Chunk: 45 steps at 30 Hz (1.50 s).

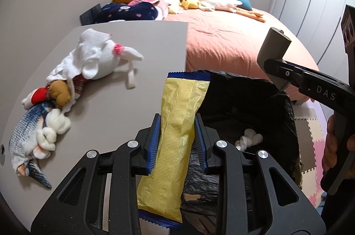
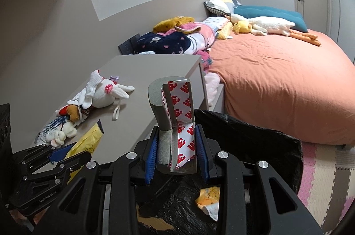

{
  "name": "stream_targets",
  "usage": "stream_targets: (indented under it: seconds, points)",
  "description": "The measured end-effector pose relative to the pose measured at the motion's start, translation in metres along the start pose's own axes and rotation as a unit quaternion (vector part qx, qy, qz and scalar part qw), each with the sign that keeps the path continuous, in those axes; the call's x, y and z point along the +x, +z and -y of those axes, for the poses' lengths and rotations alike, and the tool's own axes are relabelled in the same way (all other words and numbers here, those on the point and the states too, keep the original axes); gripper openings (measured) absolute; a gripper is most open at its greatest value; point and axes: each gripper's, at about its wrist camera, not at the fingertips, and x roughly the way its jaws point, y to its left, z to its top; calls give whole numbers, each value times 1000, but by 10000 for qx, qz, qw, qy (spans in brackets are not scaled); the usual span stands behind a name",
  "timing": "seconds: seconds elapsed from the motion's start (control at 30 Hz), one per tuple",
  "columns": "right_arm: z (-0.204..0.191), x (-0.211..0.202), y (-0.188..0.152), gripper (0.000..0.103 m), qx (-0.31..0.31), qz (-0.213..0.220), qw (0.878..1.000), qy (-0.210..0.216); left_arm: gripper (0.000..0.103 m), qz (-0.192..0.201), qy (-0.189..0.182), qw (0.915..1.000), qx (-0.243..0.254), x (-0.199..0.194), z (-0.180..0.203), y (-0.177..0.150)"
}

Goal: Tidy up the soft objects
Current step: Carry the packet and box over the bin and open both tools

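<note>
Soft toys point(image 1: 73, 70) lie heaped on the grey table point(image 1: 137, 44) at about ten o'clock from the left gripper point(image 1: 177, 137), well apart from both tools, and neither tool is free to take one. The left gripper is clenched on a yellow wrapper point(image 1: 177, 124), whose long axis runs straight along the fingers toward twelve o'clock, its blue-edged top end reaching just past the near rim of the black bin bag point(image 1: 255, 101). The bag's open mouth sits at one to three o'clock from that gripper, with a white cotton wad point(image 1: 249, 137) already lying inside. In the right wrist view, the right gripper point(image 2: 176, 146) is clenched on a grey foam corner piece point(image 2: 164, 110) with red-and-white backing tape, standing upright between the pads, long axis again toward twelve o'clock; the bag's mouth opens directly below and to five o'clock of it, a crumpled yellow scrap point(image 2: 208, 197) visible within. Judged from this, both held pieces look bound for the bag, and the right tool is the nearer, already over the opening, while the left needs to swing toward two o'clock to clear the rim. The toy pile, a white plush point(image 2: 104, 92) above a fish plush point(image 2: 53, 126), lies at ten o'clock from the right gripper too, beyond the left one.
</note>
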Motion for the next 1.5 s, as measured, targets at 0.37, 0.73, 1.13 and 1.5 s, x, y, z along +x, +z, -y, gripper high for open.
stream_targets:
  seconds: [0.37,0.73,1.13,1.5]
  points:
    - [35,-30,-12,34,235,132,9993,-275,29,-6,-278,9989,366,7,40,7]
    - [75,-49,-19,34,572,232,9961,-628,29,-137,-585,9956,717,23,80,16]
    - [114,-64,-27,75,1142,451,9867,-1061,97,-376,-724,9923,937,43,107,11]
    - [111,-57,-29,75,1168,392,9875,-981,97,-367,-619,9939,839,43,96,9]
